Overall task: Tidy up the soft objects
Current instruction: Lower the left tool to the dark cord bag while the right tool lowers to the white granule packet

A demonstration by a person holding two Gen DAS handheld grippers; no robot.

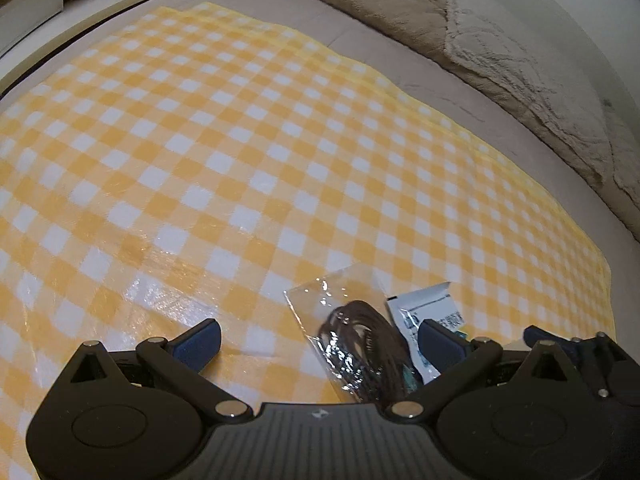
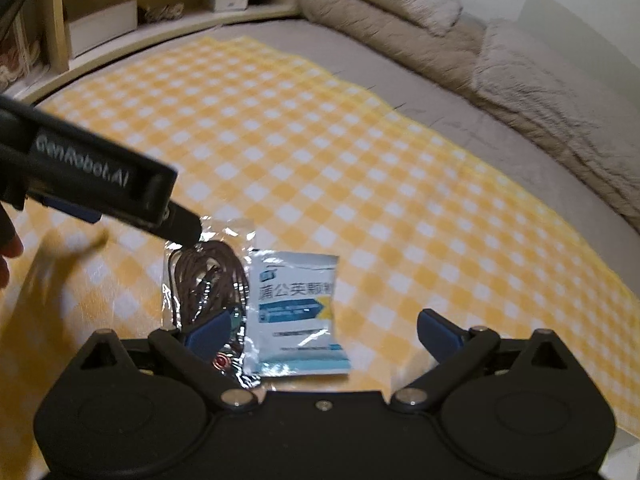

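Observation:
A clear bag of coiled brown cord (image 1: 360, 340) (image 2: 208, 276) lies on the yellow-and-white checked cloth (image 1: 240, 152) (image 2: 360, 160). A white-and-blue printed sachet (image 2: 298, 312) (image 1: 424, 312) lies flat just to its right, touching it. My left gripper (image 1: 320, 342) is open above the cord bag, its pads apart from it. In the right wrist view, one of its fingers (image 2: 182, 229) hovers over the bag's top edge. My right gripper (image 2: 324, 332) is open, with the sachet between its fingers and its left pad over the cord bag's lower corner.
A beige fluffy blanket (image 1: 500, 60) (image 2: 500, 68) is heaped along the far and right side of the grey mattress (image 2: 460, 112). A pale wooden shelf with boxes (image 2: 104, 28) curves round the back left. A hand (image 2: 8, 252) shows at the left edge.

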